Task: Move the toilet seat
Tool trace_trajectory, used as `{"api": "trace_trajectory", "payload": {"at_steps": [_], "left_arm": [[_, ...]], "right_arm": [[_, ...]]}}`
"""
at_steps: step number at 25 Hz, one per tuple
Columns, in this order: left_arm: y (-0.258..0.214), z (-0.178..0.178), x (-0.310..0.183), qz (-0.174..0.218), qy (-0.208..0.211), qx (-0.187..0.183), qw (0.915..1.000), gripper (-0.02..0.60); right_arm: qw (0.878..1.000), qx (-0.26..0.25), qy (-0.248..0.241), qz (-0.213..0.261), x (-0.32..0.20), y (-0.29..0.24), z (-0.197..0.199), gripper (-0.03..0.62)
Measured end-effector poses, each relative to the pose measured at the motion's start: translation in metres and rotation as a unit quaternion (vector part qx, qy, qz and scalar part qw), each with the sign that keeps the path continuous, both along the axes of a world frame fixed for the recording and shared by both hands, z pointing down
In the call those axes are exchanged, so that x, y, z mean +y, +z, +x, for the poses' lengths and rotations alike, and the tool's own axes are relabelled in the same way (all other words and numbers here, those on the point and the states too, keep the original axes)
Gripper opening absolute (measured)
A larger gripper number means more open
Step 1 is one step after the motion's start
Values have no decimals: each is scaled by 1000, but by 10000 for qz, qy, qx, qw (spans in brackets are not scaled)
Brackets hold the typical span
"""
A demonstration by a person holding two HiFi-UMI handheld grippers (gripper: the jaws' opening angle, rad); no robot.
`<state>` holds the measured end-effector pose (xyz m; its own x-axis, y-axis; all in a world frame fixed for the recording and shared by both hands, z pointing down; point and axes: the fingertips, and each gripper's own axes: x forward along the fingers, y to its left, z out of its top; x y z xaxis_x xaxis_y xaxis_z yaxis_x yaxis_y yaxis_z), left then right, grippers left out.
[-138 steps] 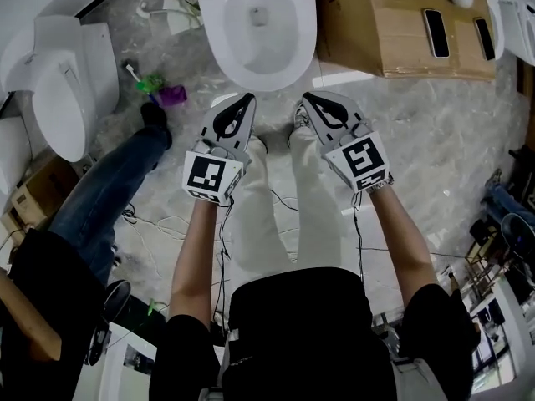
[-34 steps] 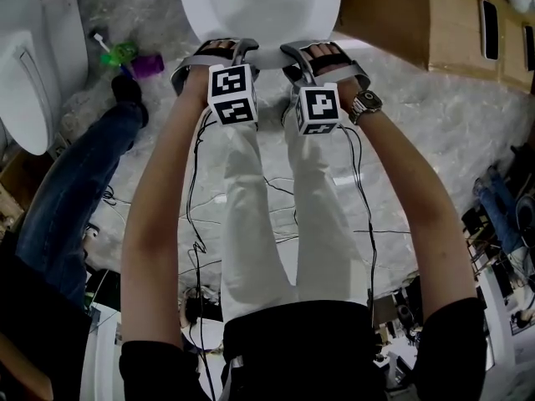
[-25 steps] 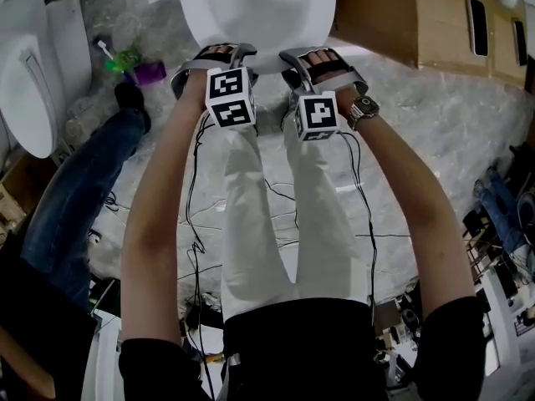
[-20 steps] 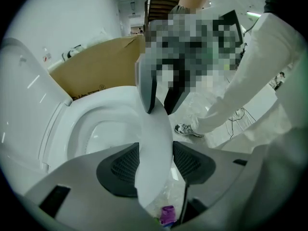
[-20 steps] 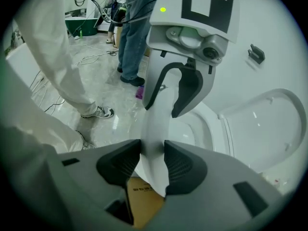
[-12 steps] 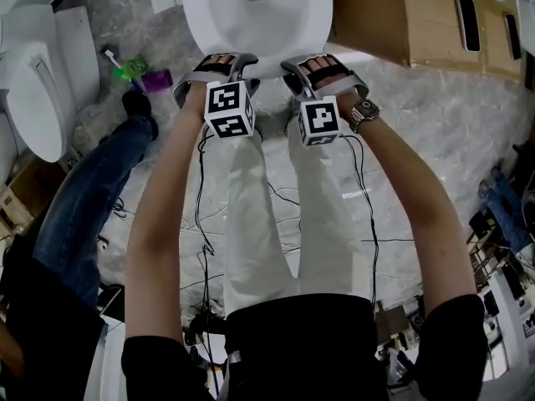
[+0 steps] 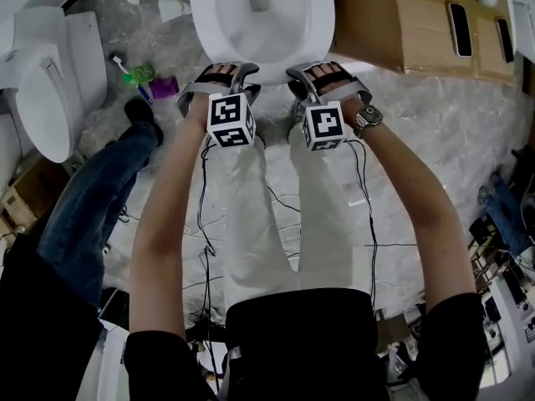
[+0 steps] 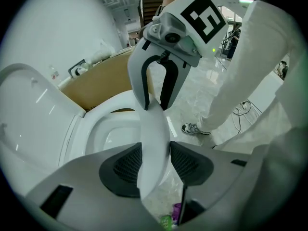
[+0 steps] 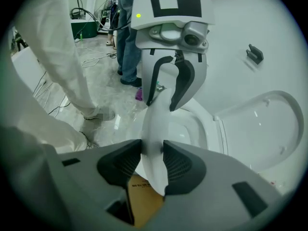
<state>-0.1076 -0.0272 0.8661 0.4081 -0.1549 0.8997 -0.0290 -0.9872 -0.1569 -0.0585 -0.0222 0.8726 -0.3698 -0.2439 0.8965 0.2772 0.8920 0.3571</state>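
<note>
— What is seen at the far left?
— A second toilet (image 7: 52, 82) is seen on the floor (image 7: 435, 132) at the left edge of the head view, well apart from the work. Near it a green item (image 7: 144, 75) and a purple item (image 7: 164, 86) are lying on the floor, and a leg in blue jeans (image 7: 88, 207) is planted just beside them.

— And the left gripper?
— The left gripper (image 8: 154, 160) is clenched on the front rim of the toilet seat (image 8: 155, 126). Its jaws have just been closing, and the white rim is pressed between both ribbed pads.

— Where is the seat placed?
— It is found at the top middle of the head view, over the bowl (image 8: 108, 131) of the nearer toilet. Its front edge is gripped by the two grippers side by side, and the lid (image 8: 29, 114) is raised behind it.

— And the right gripper?
— The right gripper (image 9: 151, 165) is likewise clamped on the seat's front rim, just beside the left one. Its jaws have just been closing too, with the rim caught between the pads. A wristwatch (image 7: 366, 119) is worn on that arm.

— What is seen further right?
— A cardboard box (image 7: 393, 23) is set just beside the toilet. A dark flat device (image 7: 457, 29) is laid on top of it, and another like it lies nearer the picture's right edge.
</note>
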Motion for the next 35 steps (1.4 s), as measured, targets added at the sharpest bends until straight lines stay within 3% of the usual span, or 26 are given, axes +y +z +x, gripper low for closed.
{"api": "trace_trajectory", "payload": {"at_steps": [14, 26, 35], "left_arm": [[-31, -6, -12, 579, 100, -60, 9983, 187], [-56, -8, -13, 1124, -148, -68, 9935, 153], [-86, -10, -24, 1454, -308, -350, 9883, 133]], "right_arm": [[9997, -123, -15, 214, -14, -41, 0, 143], [9986, -373, 144, 360, -17, -63, 0, 129], [9980, -413, 312, 363, -30, -91, -1, 122]]}}
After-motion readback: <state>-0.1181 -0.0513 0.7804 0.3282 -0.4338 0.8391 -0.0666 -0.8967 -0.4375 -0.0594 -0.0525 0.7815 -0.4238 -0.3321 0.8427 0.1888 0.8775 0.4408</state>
